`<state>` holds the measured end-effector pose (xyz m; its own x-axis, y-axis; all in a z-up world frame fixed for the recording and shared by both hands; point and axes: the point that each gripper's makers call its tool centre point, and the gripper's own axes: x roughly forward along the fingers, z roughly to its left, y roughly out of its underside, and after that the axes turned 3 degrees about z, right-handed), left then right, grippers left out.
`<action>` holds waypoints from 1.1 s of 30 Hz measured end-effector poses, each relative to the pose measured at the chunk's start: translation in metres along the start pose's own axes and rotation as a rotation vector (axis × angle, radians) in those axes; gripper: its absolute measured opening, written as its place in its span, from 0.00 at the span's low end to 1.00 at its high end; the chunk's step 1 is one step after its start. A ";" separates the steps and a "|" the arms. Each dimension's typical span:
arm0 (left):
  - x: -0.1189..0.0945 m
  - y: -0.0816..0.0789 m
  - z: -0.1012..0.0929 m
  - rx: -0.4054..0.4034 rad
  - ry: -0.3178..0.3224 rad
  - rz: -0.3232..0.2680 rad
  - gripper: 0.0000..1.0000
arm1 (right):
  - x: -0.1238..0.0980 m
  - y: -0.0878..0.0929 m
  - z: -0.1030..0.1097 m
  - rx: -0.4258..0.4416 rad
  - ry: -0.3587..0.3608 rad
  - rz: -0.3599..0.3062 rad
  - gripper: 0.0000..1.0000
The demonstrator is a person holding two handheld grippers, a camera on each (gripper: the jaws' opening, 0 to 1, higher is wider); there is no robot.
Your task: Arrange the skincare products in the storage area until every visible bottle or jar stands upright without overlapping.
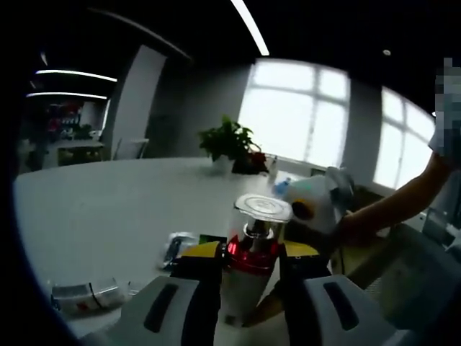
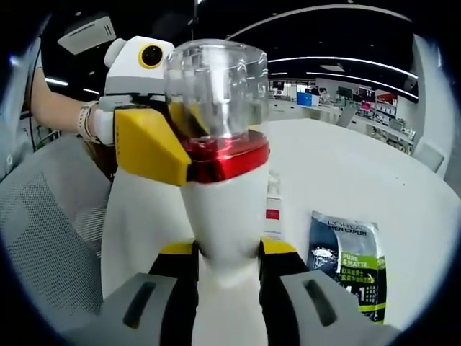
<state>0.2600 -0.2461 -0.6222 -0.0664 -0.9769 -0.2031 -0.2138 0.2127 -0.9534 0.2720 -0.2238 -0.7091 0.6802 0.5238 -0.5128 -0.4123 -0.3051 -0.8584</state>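
Note:
A white bottle with a red band and a clear cap stands between my left gripper's yellow-tipped jaws, which are shut on it at the red band. In the right gripper view the same bottle rises between my right gripper's jaws, shut on its white lower body. The left gripper reaches in from the left and clamps the bottle's neck. The bottle is held upright above the white table. Behind the bottle, the white body of the right gripper shows beside a person's forearm.
A dark sachet with green print lies flat on the table, next to a small white box. Two flat packs lie near the table's front. A potted plant stands far back. A grey mesh chair is at left.

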 end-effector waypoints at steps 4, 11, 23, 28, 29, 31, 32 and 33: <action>0.000 0.000 0.000 -0.013 0.005 -0.002 0.28 | -0.001 0.000 0.000 0.007 0.008 0.006 0.32; -0.005 -0.002 0.004 0.015 -0.024 0.009 0.34 | -0.003 0.000 0.000 0.035 0.014 0.017 0.35; -0.032 0.012 0.015 0.046 -0.093 0.104 0.59 | -0.017 -0.006 0.000 0.053 0.071 0.043 0.55; -0.045 0.014 0.017 0.048 -0.121 0.128 0.59 | -0.027 -0.017 0.002 0.033 0.102 0.034 0.61; -0.048 0.014 0.018 0.043 -0.133 0.129 0.62 | -0.029 -0.020 0.002 0.042 0.106 0.025 0.63; -0.051 0.015 0.016 0.025 -0.123 0.137 0.68 | -0.033 -0.025 0.005 0.045 0.109 0.021 0.68; -0.053 0.015 0.014 0.017 -0.116 0.143 0.69 | -0.034 -0.027 0.005 0.048 0.111 0.016 0.69; -0.056 0.015 0.014 0.023 -0.125 0.142 0.70 | -0.036 -0.030 0.009 0.049 0.102 0.004 0.73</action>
<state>0.2740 -0.1884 -0.6279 0.0273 -0.9325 -0.3602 -0.1881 0.3491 -0.9180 0.2547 -0.2267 -0.6643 0.7355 0.4380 -0.5169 -0.4429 -0.2666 -0.8560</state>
